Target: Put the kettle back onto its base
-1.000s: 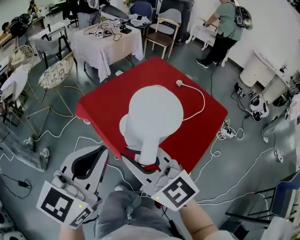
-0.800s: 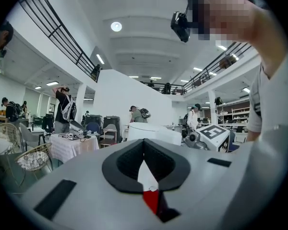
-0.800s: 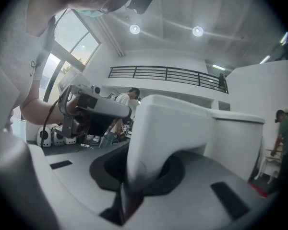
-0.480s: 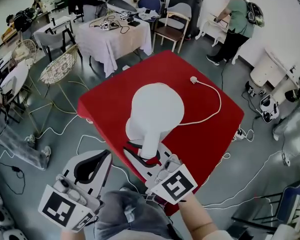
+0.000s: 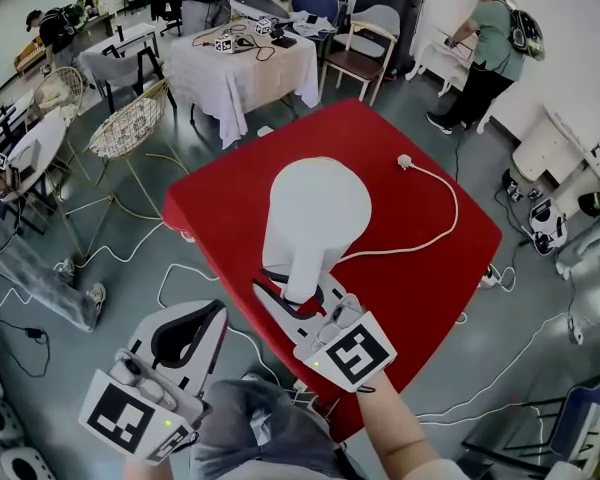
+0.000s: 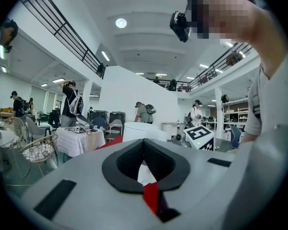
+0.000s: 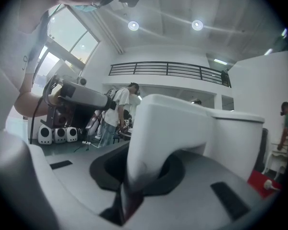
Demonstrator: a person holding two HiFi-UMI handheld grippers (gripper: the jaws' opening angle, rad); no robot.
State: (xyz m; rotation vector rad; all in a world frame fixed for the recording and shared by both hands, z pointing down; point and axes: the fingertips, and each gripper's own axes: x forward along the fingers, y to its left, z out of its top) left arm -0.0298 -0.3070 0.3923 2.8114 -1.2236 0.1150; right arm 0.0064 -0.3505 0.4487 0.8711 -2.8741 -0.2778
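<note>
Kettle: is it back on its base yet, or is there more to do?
Done: the right gripper is clamped on the kettle's handle, above the red table. In hand: the kettle is held where the white cord runs underneath it. Left: the base is hidden under the kettle, so I can't tell if it has landed; letting go remains. The left gripper is shut and empty.
</note>
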